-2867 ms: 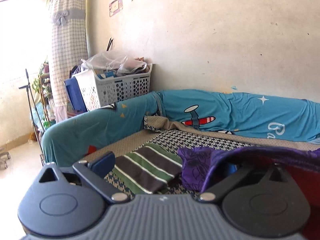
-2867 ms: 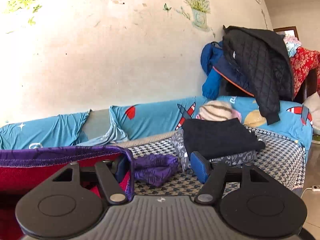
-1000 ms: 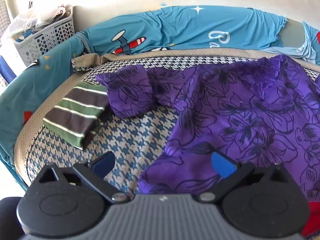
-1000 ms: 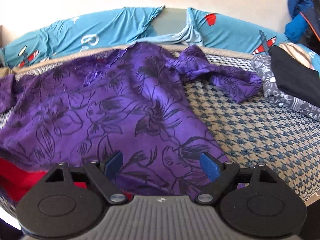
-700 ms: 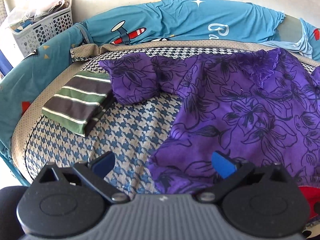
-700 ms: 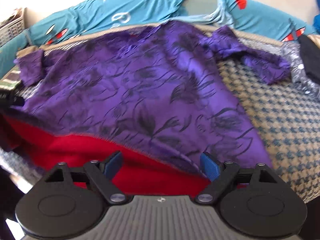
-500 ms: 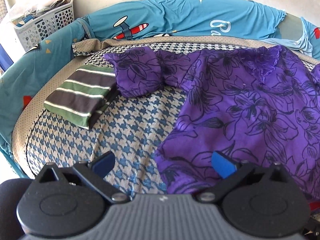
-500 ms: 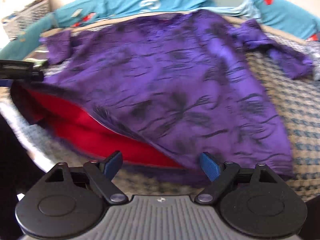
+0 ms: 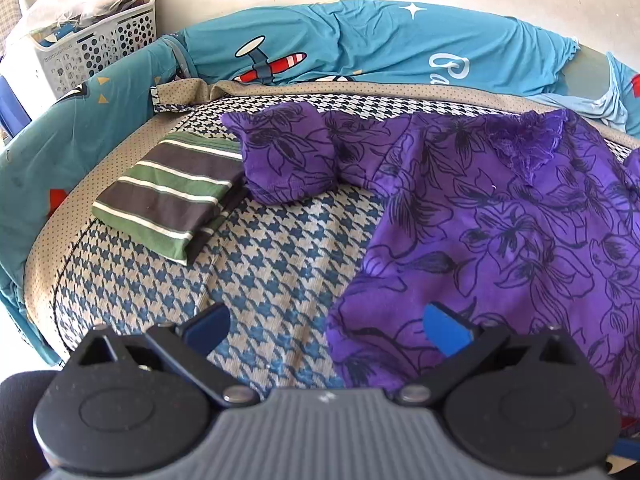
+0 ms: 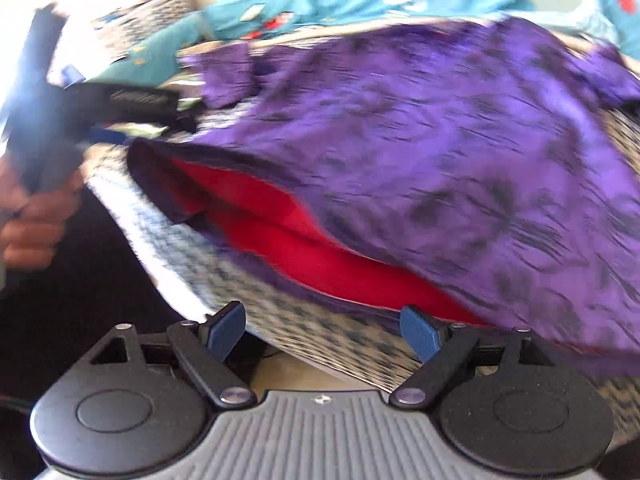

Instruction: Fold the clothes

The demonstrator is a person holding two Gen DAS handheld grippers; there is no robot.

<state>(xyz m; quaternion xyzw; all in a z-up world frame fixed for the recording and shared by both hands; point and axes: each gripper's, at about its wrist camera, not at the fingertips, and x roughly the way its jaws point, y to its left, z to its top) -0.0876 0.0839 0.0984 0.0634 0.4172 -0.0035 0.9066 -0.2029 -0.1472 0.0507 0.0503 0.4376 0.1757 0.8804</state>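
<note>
A purple floral top (image 9: pixel 500 216) lies spread flat on the houndstooth sofa seat (image 9: pixel 256 272), its left sleeve (image 9: pixel 288 160) bunched toward the back. My left gripper (image 9: pixel 326 326) hovers open over the garment's lower left corner, holding nothing. In the blurred right wrist view the same purple top (image 10: pixel 440 140) shows its red lining (image 10: pixel 296 240) at the hem. My right gripper (image 10: pixel 322 330) is open just off the sofa's front edge, below that hem. The left gripper's body (image 10: pixel 60 112) and the hand (image 10: pixel 32 216) on it appear at the left of that view.
A folded green, brown and white striped garment (image 9: pixel 172 196) lies on the seat left of the sleeve. Teal cartoon-print covers (image 9: pixel 360 44) drape the sofa back and armrest. A white laundry basket (image 9: pixel 92 48) full of items stands behind the armrest.
Both grippers let go of the top, which now lies on the seat. The right gripper has swung left and pulled back past the sofa's front edge. The left gripper shifted slightly.
</note>
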